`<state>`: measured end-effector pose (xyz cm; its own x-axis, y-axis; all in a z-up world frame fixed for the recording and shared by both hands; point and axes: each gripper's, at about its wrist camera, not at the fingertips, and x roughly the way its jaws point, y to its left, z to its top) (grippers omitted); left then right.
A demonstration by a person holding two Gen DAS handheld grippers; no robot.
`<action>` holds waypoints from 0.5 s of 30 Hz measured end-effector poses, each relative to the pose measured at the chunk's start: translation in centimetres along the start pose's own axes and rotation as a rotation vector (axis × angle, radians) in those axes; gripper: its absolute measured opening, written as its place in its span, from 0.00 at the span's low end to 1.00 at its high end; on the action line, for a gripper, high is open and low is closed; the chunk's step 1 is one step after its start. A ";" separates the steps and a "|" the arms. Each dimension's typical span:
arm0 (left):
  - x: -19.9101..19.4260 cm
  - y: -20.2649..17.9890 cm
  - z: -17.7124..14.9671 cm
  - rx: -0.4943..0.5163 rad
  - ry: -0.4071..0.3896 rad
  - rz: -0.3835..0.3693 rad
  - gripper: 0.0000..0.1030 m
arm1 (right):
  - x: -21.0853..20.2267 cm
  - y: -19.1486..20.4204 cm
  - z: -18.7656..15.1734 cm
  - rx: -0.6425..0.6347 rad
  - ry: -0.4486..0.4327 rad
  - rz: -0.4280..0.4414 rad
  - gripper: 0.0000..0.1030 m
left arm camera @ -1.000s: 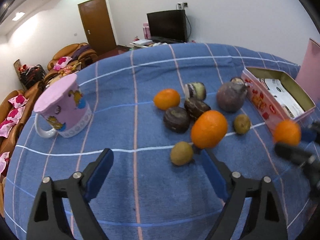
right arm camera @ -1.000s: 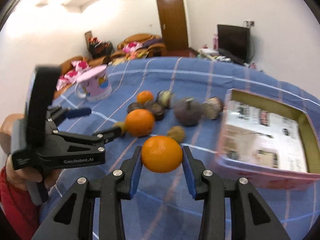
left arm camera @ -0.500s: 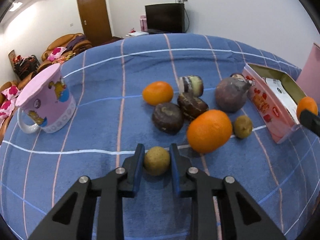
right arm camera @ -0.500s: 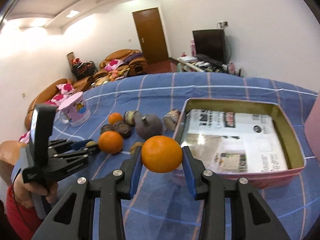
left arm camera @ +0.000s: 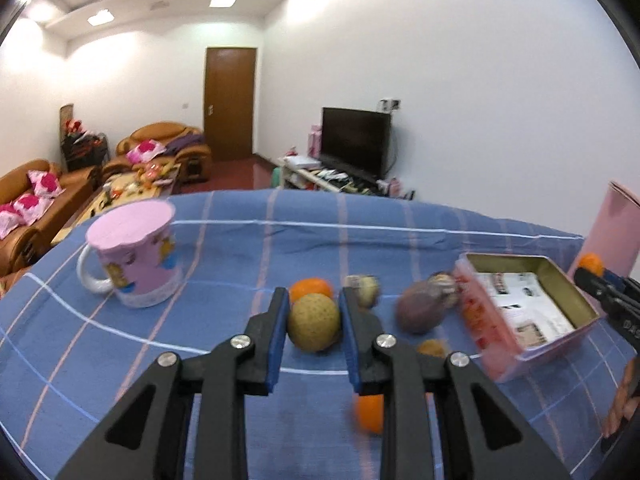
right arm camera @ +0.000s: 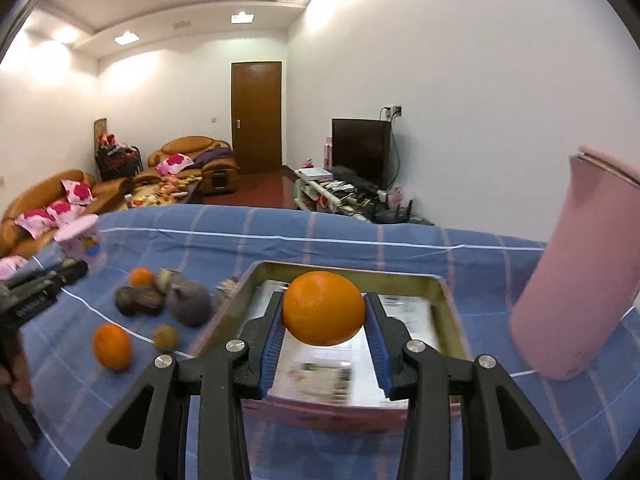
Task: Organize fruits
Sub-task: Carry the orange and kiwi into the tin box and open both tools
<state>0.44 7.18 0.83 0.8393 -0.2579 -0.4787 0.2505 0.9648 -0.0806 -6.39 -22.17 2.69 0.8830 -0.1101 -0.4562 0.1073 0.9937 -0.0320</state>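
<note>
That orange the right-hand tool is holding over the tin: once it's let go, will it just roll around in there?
Probably a little. The orange is round and smooth-skinned, so it is apt to roll. The tin has raised walls that should stop it. Its flat paper lining offers nothing to hold it in one spot.

White walls [right arm camera: 460, 80]; brown door [right arm camera: 256, 116]; sofas [left arm camera: 168, 144]

Ahead of the right gripper [right arm camera: 324, 320] the open tin box [right arm camera: 450, 312] is free; the pink lid [right arm camera: 576, 296] stands at its right.
</note>
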 end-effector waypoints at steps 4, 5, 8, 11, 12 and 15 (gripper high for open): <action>-0.4 -3.7 0.1 0.031 -0.007 -0.053 0.26 | 0.3 -2.1 0.0 0.022 0.010 -0.023 0.40; -0.3 -4.8 0.2 0.042 -0.006 -0.068 0.26 | 0.4 -2.7 0.0 0.030 0.012 -0.025 0.40; 0.0 -8.5 0.2 0.104 -0.007 -0.102 0.26 | 0.6 -3.7 0.0 0.020 0.013 -0.040 0.40; 0.4 -11.4 0.4 0.134 0.002 -0.132 0.26 | 0.7 -4.3 -0.3 0.004 0.018 -0.052 0.40; 0.6 -12.2 0.6 0.136 0.006 -0.141 0.26 | 0.7 -4.7 -0.3 0.000 0.021 -0.058 0.40; 1.6 -15.0 0.6 0.147 0.032 -0.161 0.26 | 1.0 -6.0 -0.4 0.014 0.031 -0.060 0.40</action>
<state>-1.70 -7.73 1.84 0.7678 -0.4036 -0.4976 0.4494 0.8928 -0.0308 -6.35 -28.24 2.13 0.8602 -0.1681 -0.4814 0.1658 0.9850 -0.0477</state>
